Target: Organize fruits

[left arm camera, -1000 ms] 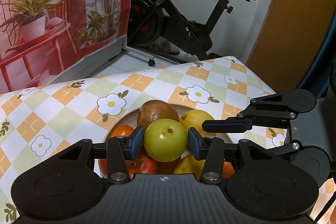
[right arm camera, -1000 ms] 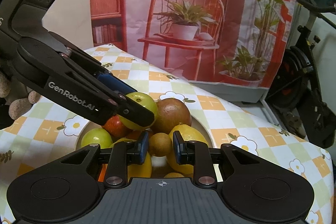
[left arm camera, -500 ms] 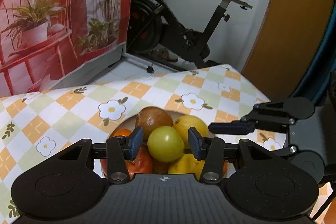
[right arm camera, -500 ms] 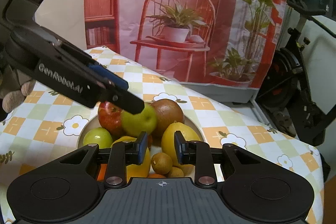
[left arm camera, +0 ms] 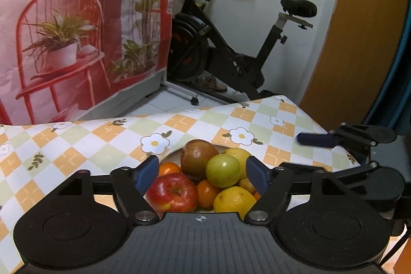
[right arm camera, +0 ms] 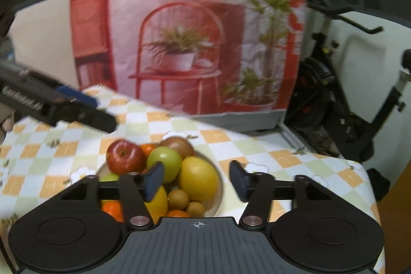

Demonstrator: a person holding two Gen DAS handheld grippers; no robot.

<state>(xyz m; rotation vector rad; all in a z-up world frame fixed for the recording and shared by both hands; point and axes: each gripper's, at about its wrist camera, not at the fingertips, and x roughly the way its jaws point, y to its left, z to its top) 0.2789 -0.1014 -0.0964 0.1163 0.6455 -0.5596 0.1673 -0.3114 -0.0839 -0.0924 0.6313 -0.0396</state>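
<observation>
A white plate (right arm camera: 220,193) on the checked tablecloth holds a pile of fruit. In the pile are a red apple (left arm camera: 172,193), a green apple (left arm camera: 223,170), a brown-red fruit (left arm camera: 197,158), lemons (left arm camera: 235,199), oranges and small kiwis (right arm camera: 178,198). My left gripper (left arm camera: 202,175) hovers above and in front of the pile, jaws opening, pads touching no fruit. My right gripper (right arm camera: 196,180) is likewise over the plate, jaws opening with nothing gripped. The green apple (right arm camera: 164,162) rests on top of the heap. Each gripper's blue-padded fingers (left arm camera: 316,139) show at the edge of the other's view.
The tablecloth (left arm camera: 77,145) drapes over the far edge of the table. Behind it hang a pink printed backdrop (left arm camera: 77,30) and an exercise bike (left arm camera: 231,55) stands on the floor. A wooden panel (left arm camera: 359,43) is at the right.
The left gripper let go of the green apple, which now lies on the pile. Both grippers pulled back and up from the plate, and both jaws widened, the right from shut.
</observation>
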